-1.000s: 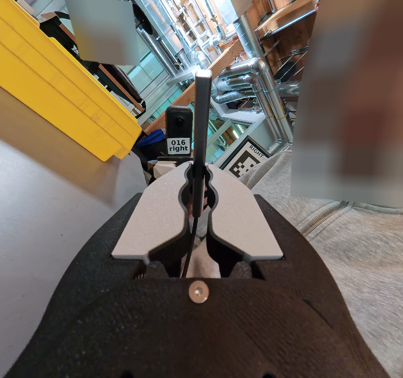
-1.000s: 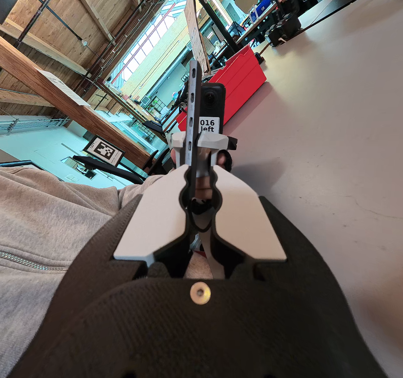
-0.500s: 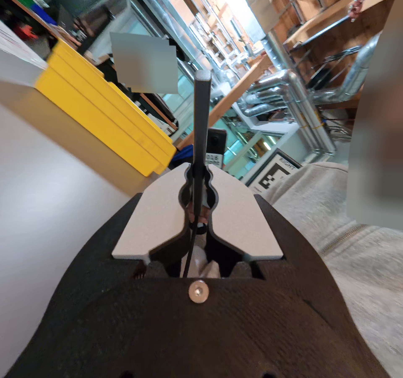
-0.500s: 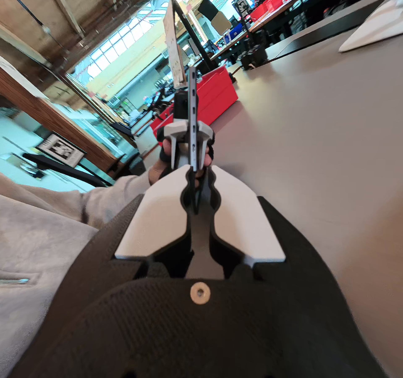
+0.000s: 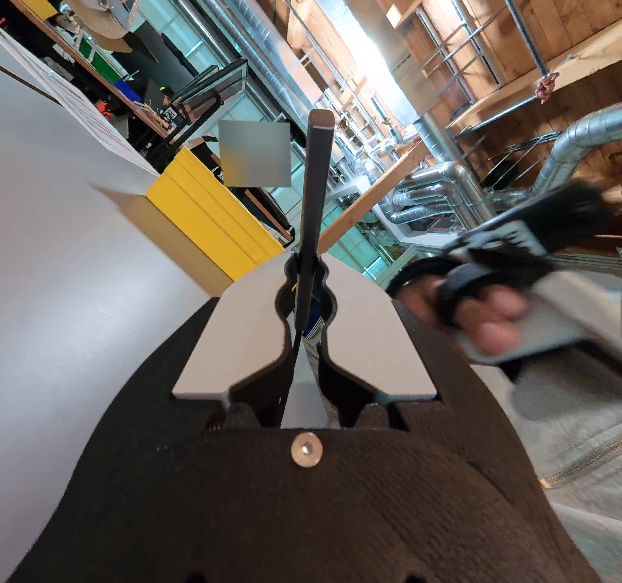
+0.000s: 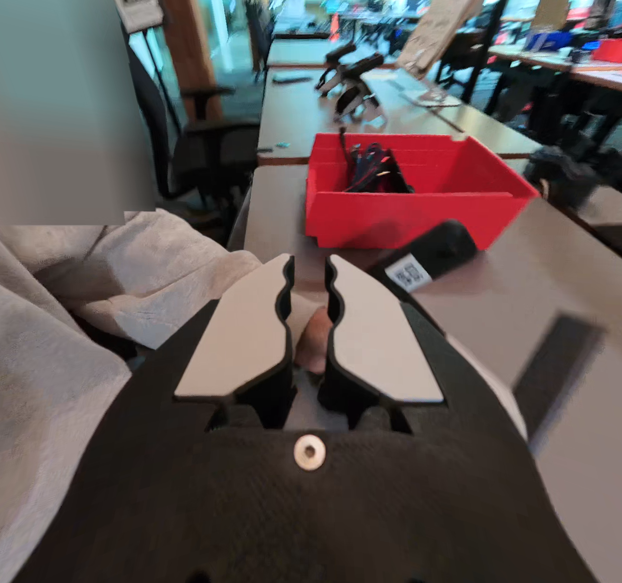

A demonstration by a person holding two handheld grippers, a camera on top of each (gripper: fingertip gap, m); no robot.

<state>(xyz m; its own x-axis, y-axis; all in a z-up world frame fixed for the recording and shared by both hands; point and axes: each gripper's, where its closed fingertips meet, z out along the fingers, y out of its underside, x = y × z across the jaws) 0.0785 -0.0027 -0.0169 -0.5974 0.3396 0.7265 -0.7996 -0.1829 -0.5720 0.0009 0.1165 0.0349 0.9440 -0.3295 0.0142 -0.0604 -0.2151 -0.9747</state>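
— What sits on the grey table (image 6: 555, 297)?
— A red bin (image 6: 420, 210) of cables, far; a yellow bin (image 5: 215, 217), left.
— The grippers?
— Left gripper (image 5: 305, 260) pinches a thin dark slab (image 5: 314, 203) edge-on. Right gripper (image 6: 309, 260) is slightly parted, holding nothing.

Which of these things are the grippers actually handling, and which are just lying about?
Handled: thin dark bar, clamped in the left gripper; right gripper open, empty.
Lying about: red bin of cables; yellow bin; grey table.
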